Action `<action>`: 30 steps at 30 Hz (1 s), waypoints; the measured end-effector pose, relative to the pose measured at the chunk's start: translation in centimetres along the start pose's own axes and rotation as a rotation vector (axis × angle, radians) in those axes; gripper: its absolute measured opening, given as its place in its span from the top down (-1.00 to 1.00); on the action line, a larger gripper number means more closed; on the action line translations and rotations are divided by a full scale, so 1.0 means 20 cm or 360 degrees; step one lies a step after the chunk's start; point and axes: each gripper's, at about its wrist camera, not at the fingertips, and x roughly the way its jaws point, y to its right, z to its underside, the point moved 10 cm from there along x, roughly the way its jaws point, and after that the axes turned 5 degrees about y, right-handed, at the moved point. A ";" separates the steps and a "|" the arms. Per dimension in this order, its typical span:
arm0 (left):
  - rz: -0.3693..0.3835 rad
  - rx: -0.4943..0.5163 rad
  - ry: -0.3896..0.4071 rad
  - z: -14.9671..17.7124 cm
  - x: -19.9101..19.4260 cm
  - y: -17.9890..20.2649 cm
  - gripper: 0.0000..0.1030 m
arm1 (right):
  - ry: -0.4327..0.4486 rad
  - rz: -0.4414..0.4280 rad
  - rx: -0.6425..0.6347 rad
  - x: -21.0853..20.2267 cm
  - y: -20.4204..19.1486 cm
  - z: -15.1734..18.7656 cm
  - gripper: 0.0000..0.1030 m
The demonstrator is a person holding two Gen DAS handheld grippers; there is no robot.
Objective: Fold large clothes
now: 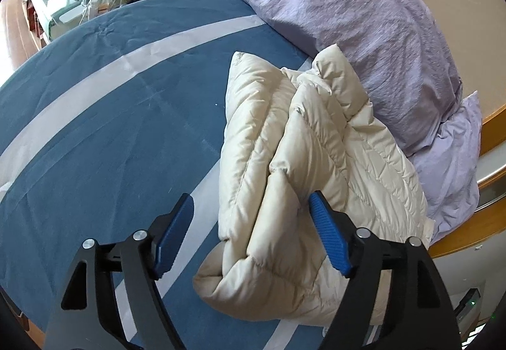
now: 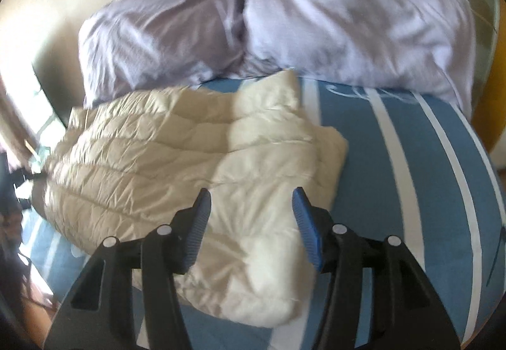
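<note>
Left wrist view, one cream puffer jacket folded on the blue striped bedspread, beside two lilac pillows, left gripper spread wide, gripping nothing, right wrist view, same jacket, two pillows, right gripper parted above it, empty.

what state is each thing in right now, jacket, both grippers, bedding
cream puffer jacket: folded into a thick bundle, lying on the bed, not gripped
left gripper: jaws open wide, a fold of the jacket between them
right gripper: jaws open above the jacket, holding nothing
blue striped sheet: spread flat
lilac duvet: bunched up at the bed's far edge
</note>
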 end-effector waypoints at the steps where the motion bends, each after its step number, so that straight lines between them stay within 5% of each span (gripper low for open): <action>1: -0.0003 0.0001 -0.0003 0.00 0.01 0.00 -0.53 | -0.0004 0.0005 -0.0032 0.00 -0.03 0.01 -0.04; 17: 0.0076 -0.0091 -0.0043 0.00 0.11 0.08 -0.55 | -0.0121 0.0119 -0.0151 0.28 -0.11 0.17 -0.27; 27: 0.0201 -0.0155 0.0023 -0.03 0.07 0.16 0.50 | -0.0122 0.0060 -0.0075 0.32 -0.09 0.21 -0.29; 30: 0.0298 -0.0181 0.0065 -0.07 0.00 0.24 0.59 | -0.0120 0.0057 -0.0064 0.32 -0.09 0.21 -0.30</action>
